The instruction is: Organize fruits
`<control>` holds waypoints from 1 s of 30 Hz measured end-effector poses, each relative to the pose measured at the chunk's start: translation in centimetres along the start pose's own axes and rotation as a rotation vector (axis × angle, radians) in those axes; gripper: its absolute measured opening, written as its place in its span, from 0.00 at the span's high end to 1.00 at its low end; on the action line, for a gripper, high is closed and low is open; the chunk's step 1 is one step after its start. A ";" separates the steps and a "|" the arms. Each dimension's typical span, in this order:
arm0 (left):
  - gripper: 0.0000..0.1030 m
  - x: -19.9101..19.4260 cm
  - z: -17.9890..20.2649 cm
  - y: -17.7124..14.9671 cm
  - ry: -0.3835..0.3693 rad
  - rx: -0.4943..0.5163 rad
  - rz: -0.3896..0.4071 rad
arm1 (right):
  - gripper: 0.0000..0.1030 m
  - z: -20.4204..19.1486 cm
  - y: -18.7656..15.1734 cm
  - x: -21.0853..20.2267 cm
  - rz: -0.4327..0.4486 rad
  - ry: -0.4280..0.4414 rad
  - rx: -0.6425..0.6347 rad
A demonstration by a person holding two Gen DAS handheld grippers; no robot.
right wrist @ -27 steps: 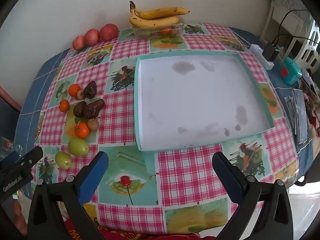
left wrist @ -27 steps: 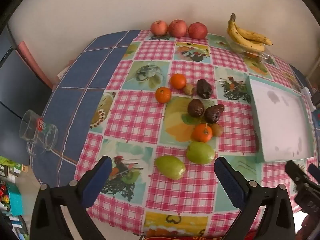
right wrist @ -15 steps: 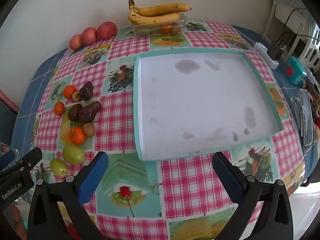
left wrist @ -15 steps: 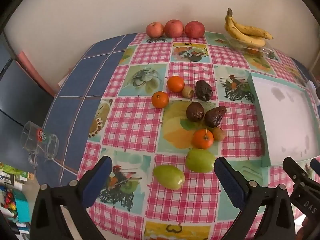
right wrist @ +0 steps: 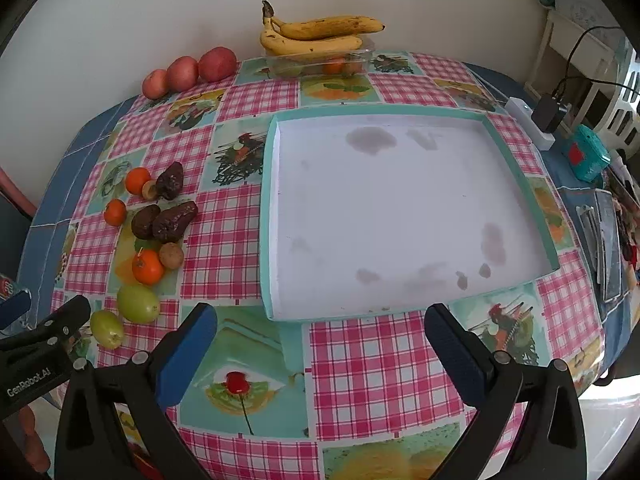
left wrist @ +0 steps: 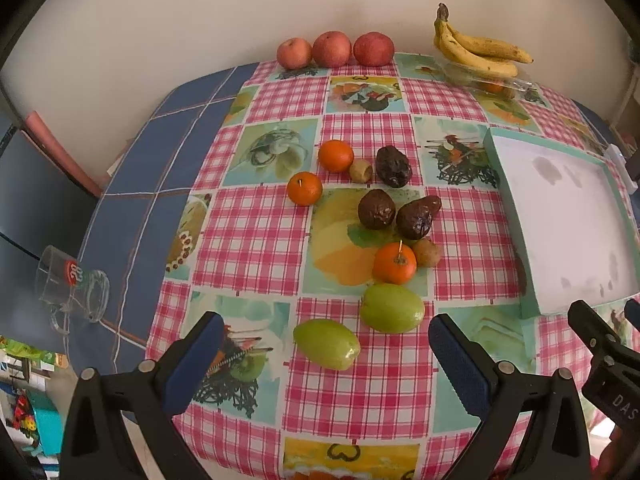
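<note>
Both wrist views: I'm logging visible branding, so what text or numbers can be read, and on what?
"GenRobot.AI": side of the left gripper, seen from the right wrist.
"DAS", cut off: right gripper body, left wrist view.
Glass mug: red label, white digits too blurred to read.

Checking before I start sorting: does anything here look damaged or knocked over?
Yes. The glass mug lies tipped on its side at the table's left edge, and three avocados look dark and shrivelled, likely overripe.
</note>
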State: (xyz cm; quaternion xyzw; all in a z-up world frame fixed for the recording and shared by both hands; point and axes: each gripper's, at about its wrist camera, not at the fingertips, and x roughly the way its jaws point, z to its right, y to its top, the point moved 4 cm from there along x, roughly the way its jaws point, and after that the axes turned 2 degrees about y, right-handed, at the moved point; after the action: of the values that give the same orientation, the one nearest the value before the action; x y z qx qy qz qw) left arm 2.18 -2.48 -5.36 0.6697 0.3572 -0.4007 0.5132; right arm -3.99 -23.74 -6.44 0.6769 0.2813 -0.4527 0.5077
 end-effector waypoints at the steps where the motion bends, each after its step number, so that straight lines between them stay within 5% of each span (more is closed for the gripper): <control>1: 0.00 -0.1 0.1 -0.1 0.002 0.000 0.001 | 0.00 0.1 0.0 -0.1 -0.001 0.000 -0.001; 30: 0.00 -0.7 0.0 -0.6 -0.048 -0.024 0.002 | 0.00 0.4 -0.1 -1.1 0.011 -0.004 -0.007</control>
State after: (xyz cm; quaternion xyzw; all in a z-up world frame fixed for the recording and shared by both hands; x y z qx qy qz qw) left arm 1.34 -2.37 -4.99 0.6542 0.3489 -0.4117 0.5300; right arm -4.63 -23.97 -5.55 0.6759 0.2780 -0.4501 0.5132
